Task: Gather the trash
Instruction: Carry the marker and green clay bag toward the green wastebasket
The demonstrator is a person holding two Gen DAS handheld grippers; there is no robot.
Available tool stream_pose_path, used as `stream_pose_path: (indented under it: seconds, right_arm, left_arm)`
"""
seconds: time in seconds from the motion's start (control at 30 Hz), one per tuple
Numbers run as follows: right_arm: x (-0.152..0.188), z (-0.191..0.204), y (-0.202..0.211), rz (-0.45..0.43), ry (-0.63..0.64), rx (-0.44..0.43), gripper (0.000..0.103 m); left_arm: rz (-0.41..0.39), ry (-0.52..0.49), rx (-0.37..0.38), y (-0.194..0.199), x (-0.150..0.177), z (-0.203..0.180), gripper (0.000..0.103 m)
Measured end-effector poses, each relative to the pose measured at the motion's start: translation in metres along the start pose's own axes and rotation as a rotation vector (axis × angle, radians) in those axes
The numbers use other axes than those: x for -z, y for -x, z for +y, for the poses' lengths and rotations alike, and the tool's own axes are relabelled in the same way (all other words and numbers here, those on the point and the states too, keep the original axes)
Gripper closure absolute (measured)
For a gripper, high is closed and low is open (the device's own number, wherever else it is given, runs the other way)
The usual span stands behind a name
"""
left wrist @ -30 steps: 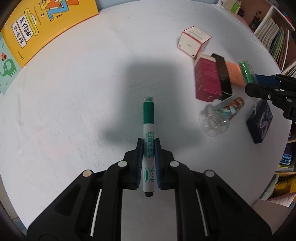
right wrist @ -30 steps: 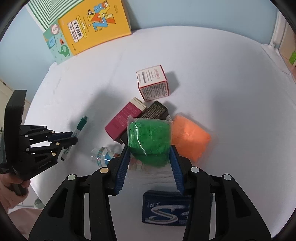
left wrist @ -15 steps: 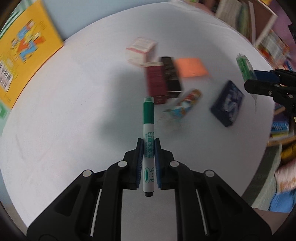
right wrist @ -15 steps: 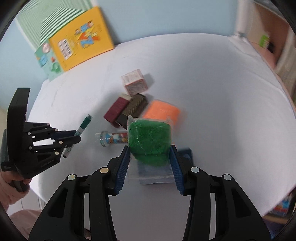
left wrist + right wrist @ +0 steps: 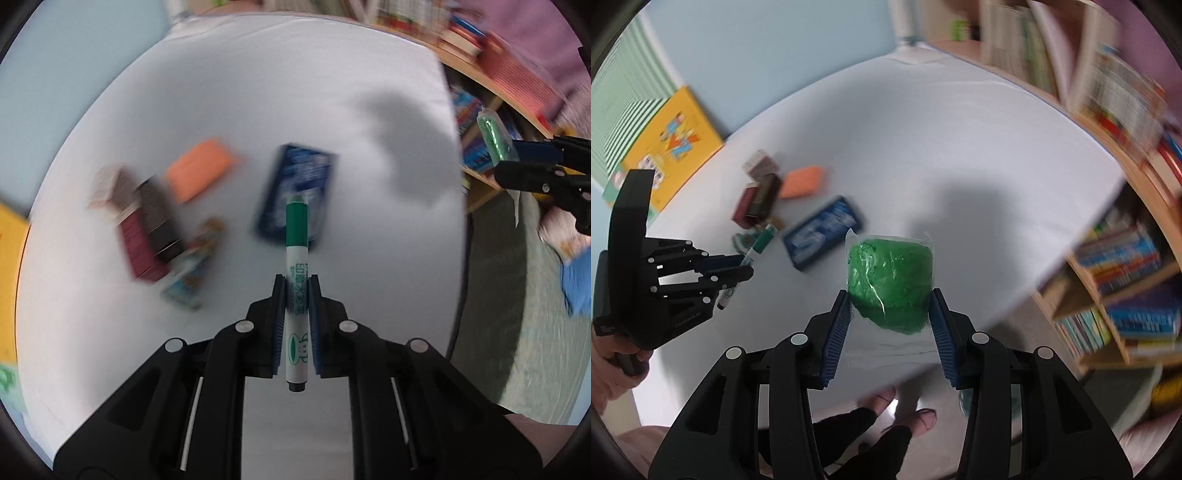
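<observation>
My left gripper (image 5: pixel 296 286) is shut on a green-capped white marker (image 5: pixel 296 258), held above the white table (image 5: pixel 229 110); from the right wrist view this gripper (image 5: pixel 738 267) appears at the left with the marker (image 5: pixel 759 245) sticking out. My right gripper (image 5: pixel 889 299) is shut on a clear bag of green stuff (image 5: pixel 889 277), near the table's front edge. In the left wrist view that bag (image 5: pixel 493 134) shows at the far right, beyond the table's edge.
On the table lie a dark blue packet (image 5: pixel 822 232), an orange packet (image 5: pixel 803 182), maroon and black boxes (image 5: pixel 755 201), a small bottle (image 5: pixel 192 266) and a yellow book (image 5: pixel 674 147). Bookshelves (image 5: pixel 1123 258) stand to the right. A person's feet (image 5: pixel 886 417) show below.
Both grippers have swung right and lifted with their loads; the table's items slid left in view and the bookshelves and floor came into sight. Both grips are unchanged.
</observation>
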State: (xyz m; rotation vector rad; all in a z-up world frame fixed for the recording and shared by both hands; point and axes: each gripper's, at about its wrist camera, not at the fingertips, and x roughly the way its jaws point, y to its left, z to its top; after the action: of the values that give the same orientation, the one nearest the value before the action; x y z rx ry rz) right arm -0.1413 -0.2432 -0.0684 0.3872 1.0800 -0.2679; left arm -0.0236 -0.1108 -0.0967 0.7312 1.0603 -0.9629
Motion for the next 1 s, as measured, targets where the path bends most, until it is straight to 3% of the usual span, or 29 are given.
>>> stream_pose_path:
  seconds: [0.27, 0.5, 1.0]
  right_arm:
    - [0.072, -0.062, 0.044, -0.037, -0.196, 0.1, 0.058]
    - [0.136, -0.102, 0.078, -0.057, -0.332, 0.161, 0.058]
    - [0.225, -0.155, 0.103, -0.06, -0.537, 0.208, 0.058]
  left_arm:
    - [-0.009, -0.229, 0.075, -0.012, -0.024, -0.091, 0.092]
    - [-0.006, -0.383, 0.126, -0.009, -0.021, -0.173, 0.092]
    - [0.047, -0.611, 0.168, -0.03, -0.006, -0.284, 0.092]
